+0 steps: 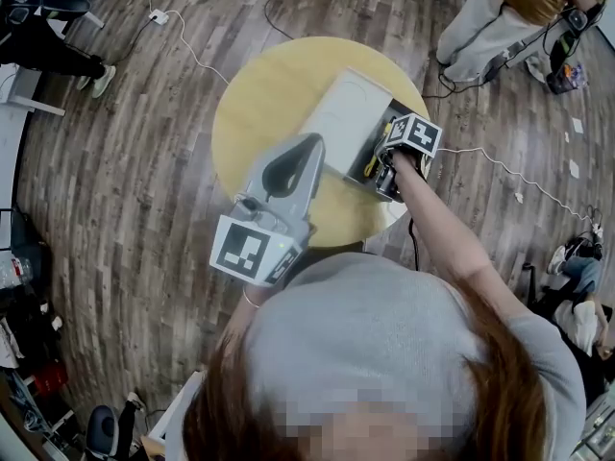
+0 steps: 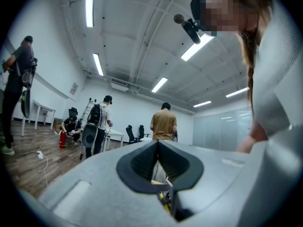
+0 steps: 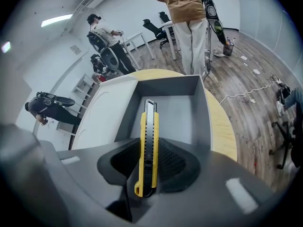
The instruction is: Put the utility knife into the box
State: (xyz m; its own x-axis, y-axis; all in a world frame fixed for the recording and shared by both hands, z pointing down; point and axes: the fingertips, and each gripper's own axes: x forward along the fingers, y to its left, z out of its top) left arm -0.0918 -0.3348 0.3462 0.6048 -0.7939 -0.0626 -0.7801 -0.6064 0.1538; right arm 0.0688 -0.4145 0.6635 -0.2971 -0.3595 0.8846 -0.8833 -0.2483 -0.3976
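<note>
My right gripper [image 3: 150,161] is shut on the yellow utility knife [image 3: 148,122]. The knife's black tip points into the open grey box [image 3: 189,109]. The box's white lid [image 3: 102,115] lies folded open to the left. In the head view the right gripper [image 1: 389,161] hangs over the box's dark open compartment [image 1: 370,152] on the round table, beside the white lid [image 1: 341,113]. My left gripper [image 1: 315,140] is raised above the table's near side, away from the box. Its jaws meet at the tips with nothing held [image 2: 158,148].
The round yellow table [image 1: 255,94] stands on a wood floor with cables [image 1: 183,36] trailing across it. A person in a tan shirt [image 3: 187,13] stands just beyond the table. Other people [image 2: 99,119], office chairs and white desks are farther off.
</note>
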